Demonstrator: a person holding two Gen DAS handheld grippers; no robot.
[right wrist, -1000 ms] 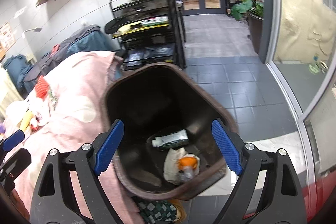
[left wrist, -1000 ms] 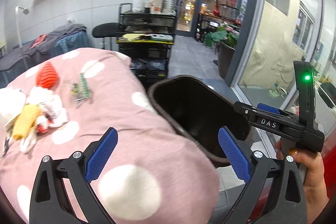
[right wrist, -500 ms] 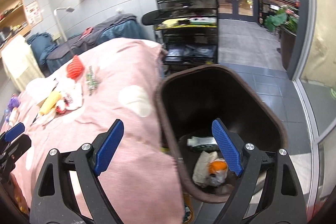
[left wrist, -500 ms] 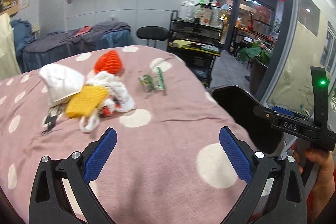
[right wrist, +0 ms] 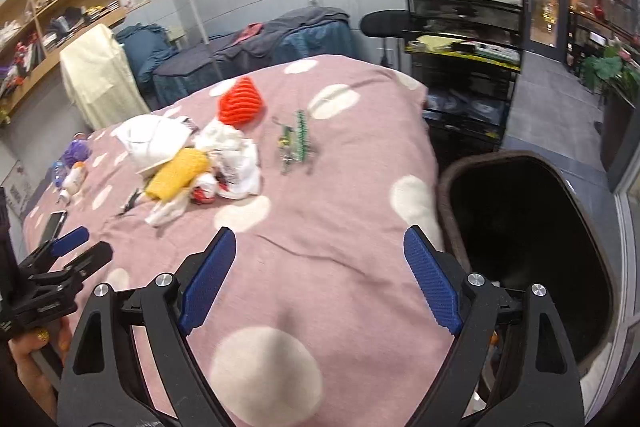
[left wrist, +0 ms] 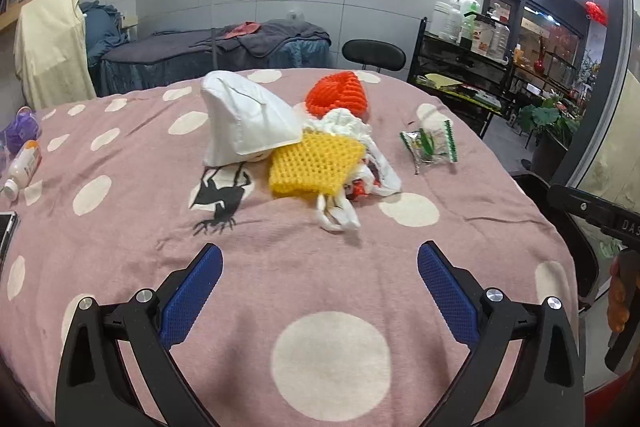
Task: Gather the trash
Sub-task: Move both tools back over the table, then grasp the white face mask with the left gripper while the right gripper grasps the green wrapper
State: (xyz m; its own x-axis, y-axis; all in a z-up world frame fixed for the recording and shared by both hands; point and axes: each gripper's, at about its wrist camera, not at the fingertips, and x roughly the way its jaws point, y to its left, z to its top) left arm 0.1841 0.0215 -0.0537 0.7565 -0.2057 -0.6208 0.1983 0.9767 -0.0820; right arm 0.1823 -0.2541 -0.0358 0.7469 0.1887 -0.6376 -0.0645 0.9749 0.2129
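On the pink spotted blanket (left wrist: 280, 259) there is one small heap of trash: one white mask (left wrist: 248, 119), one yellow foam net (left wrist: 312, 167), one red foam net (left wrist: 338, 95) and one crumpled white bag (left wrist: 352, 147). One green wrapper (left wrist: 430, 145) lies just beside the heap, apart from it. At the left edge are one small bottle (left wrist: 24, 165), one purple thing (left wrist: 20, 129) and one phone (left wrist: 6, 227). One dark bin (right wrist: 528, 247) stands touching the blanket's right side; its inside is too dark to see. The left gripper (left wrist: 320, 283) and the right gripper (right wrist: 320, 275) both have their jaws wide apart, holding and touching nothing, above bare blanket near the heap.
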